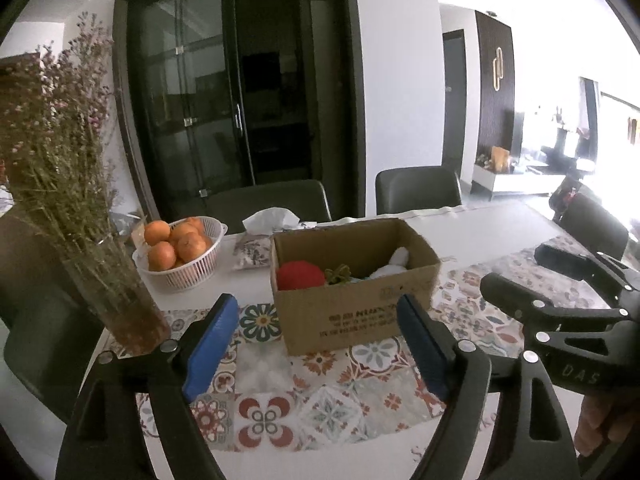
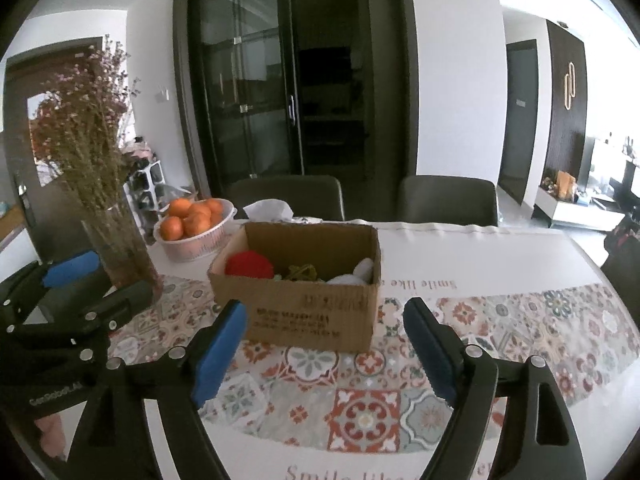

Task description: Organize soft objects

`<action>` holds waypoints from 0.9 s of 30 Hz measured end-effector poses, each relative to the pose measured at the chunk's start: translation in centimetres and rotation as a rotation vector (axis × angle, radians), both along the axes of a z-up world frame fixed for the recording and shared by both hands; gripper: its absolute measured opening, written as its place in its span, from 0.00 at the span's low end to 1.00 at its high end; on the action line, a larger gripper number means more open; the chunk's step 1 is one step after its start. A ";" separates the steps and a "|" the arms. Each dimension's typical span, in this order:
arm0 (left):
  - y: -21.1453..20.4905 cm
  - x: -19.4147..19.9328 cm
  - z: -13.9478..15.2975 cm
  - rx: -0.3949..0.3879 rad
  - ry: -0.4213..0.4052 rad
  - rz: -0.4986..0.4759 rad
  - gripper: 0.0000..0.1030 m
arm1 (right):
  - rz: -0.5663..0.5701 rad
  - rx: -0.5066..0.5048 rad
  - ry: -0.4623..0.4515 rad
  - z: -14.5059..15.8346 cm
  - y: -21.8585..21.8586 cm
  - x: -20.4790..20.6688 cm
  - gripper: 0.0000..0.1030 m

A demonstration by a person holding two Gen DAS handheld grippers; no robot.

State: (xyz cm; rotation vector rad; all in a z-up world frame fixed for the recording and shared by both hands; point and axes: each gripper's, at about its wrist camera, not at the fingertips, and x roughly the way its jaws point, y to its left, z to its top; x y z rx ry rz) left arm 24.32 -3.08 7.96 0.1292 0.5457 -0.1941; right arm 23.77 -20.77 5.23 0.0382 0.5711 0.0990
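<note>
Box (image 1: 352,284) mid-counter on the patterned runner (image 1: 320,400), holding red ball (image 1: 300,275), green toy (image 1: 338,274), white plush (image 1: 394,264). Left tool (image 1: 320,344) and right tool (image 2: 324,348) both spread, empty, just short of box. Bare runner between. Vase (image 1: 120,300) and oranges (image 1: 176,244) toward left edge.

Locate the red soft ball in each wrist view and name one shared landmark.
Left wrist: the red soft ball sits at centre, in the brown cardboard box's left end.
Right wrist: left of centre, same end of the box.
Shared landmark: white basket of oranges, left of the box.
</note>
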 end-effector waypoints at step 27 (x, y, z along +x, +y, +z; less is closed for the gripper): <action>1.6 -15.5 0.6 0.002 -0.123 0.012 1.00 | -0.025 -0.030 -0.065 0.3 1.5 -14.4 0.87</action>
